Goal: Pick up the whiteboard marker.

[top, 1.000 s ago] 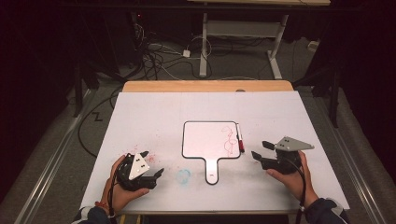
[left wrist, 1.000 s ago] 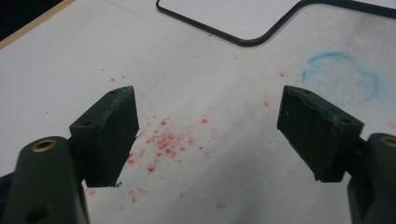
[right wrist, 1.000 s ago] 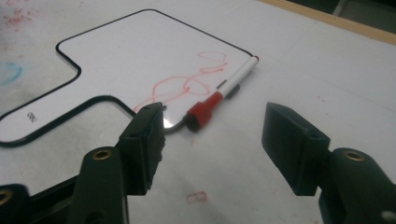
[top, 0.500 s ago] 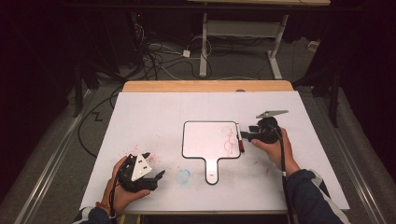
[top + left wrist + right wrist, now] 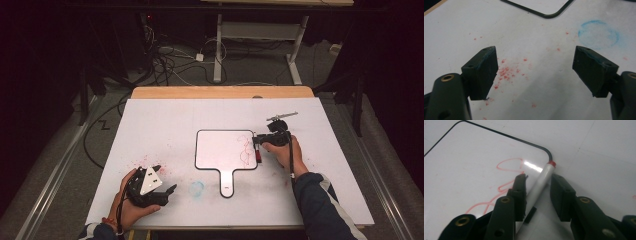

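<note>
Two black jaws of my right gripper (image 5: 537,185) stand on both sides of the marker (image 5: 539,185) and have just been closing, but a small gap remains on the right side, so I judge it is not yet gripped. This marker lies on the table (image 5: 165,125), along the right edge of the whiteboard (image 5: 220,150). I should keep the body centred between the pads and close slowly before lifting. My left gripper (image 5: 535,72) rests wide open and empty above red specks.
</note>
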The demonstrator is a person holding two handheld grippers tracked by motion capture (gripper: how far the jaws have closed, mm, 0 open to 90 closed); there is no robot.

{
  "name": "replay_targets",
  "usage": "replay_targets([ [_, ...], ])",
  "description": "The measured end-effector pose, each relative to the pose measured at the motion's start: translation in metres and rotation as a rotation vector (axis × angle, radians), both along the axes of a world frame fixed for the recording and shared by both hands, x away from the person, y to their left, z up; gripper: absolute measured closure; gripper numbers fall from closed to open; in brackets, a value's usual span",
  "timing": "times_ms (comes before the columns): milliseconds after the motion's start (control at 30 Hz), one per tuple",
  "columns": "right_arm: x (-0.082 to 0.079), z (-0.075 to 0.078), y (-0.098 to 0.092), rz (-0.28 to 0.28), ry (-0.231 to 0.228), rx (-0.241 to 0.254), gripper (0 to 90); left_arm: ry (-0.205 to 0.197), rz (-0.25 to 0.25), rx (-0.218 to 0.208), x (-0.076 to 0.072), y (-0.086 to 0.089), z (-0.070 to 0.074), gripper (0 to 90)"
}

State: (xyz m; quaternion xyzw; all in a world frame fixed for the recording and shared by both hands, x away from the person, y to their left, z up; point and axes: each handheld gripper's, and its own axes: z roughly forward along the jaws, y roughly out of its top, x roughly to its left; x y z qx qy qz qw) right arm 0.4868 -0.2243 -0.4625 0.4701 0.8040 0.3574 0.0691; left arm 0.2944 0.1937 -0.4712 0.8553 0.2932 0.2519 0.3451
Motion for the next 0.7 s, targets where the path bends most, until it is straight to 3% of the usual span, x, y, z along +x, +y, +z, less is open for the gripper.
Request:
replay_targets([
  [233,-0.001,0.001,0.007,0.022,-0.011,-0.009,80.0,0.009,-0.002,0.001,0.001,0.000,-0.001,19.8],
  [467,-0.005,0.006,0.006,0.029,-0.029,0.004,81.4,0.016,-0.003,-0.001,0.002,0.000,-0.001,19.8],
  [633,-0.013,0.017,0.010,0.054,-0.095,0.016,81.4,0.018,0.003,-0.012,0.002,0.001,-0.001,19.9],
  [700,-0.018,0.024,0.012,0.066,-0.126,0.031,81.4,0.034,0.008,-0.055,0.005,0.000,0.001,19.9],
])
